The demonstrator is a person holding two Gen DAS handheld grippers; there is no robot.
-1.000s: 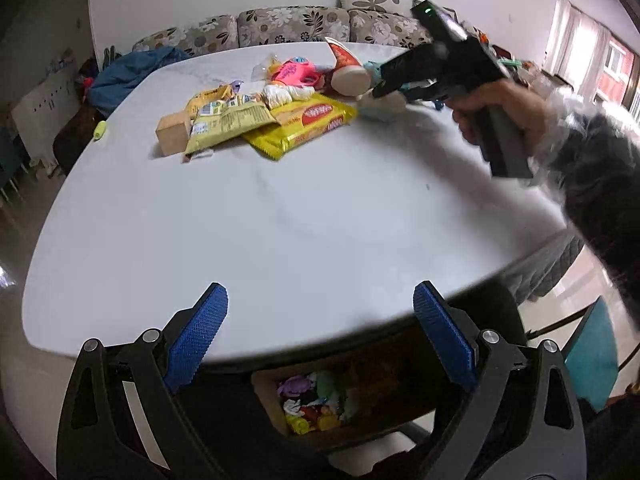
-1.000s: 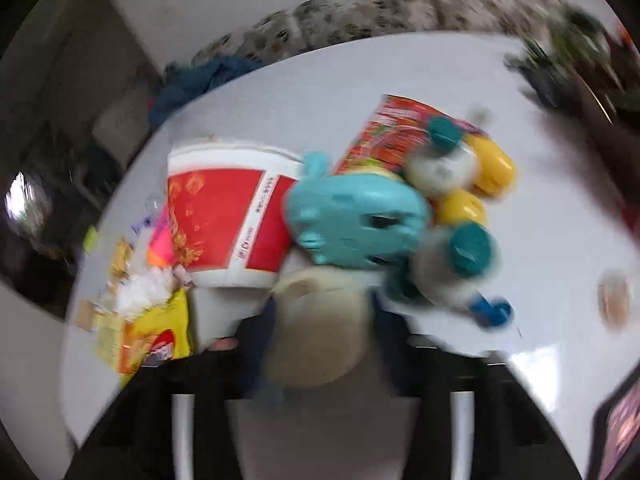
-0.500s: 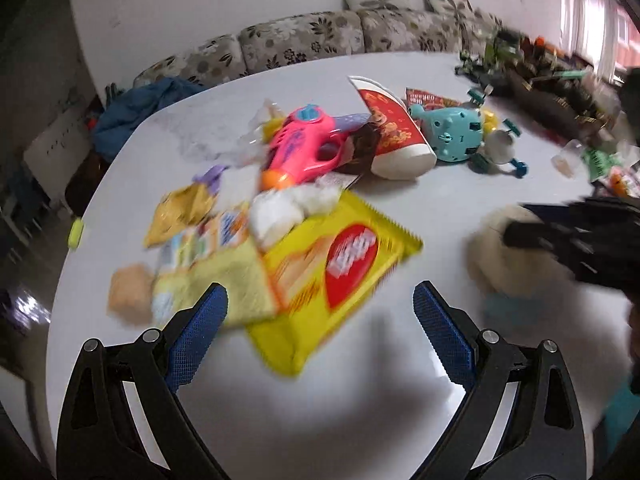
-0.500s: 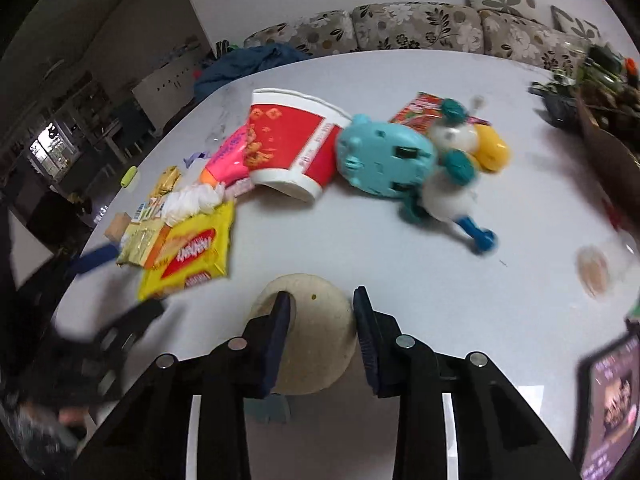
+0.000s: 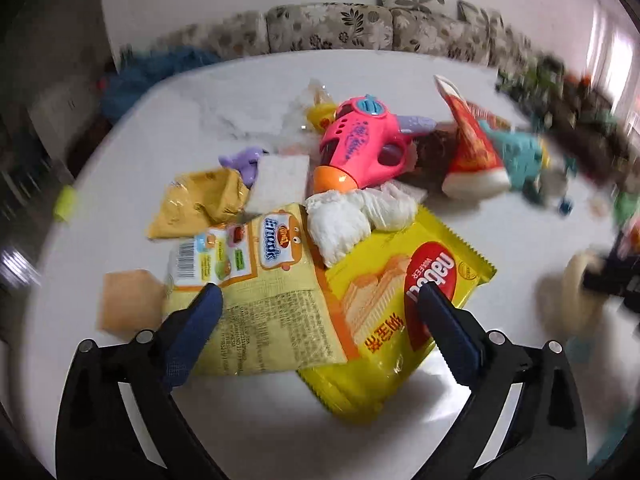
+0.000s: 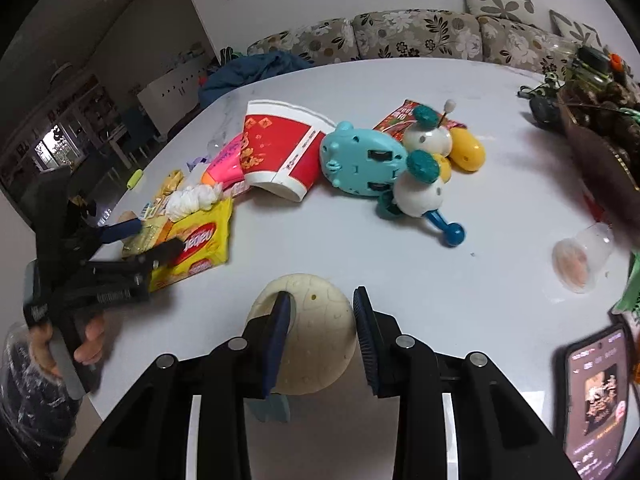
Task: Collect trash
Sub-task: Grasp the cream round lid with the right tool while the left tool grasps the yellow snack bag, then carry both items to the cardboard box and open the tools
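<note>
While nearly all trash lies uncollected on the table (image 6: 400,264), left gripper (image 5: 316,300) hangs spread over the yellow wafer packet (image 5: 404,312), right gripper (image 6: 320,316) clamping a cream ball (image 6: 316,320).

3 snack wrappers (image 5: 400,308), 1 noodle cup (image 6: 280,152), 1 tissue wad (image 5: 352,216).

Dim, fisheye warp, L-view edges blurred

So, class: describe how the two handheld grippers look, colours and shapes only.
Both the left gripper and the right gripper have black angular frames with silver bolts and flat fingers with textured blue pads. The left one has a grey handle, held by a hand with a clear plastic sleeve.
</note>
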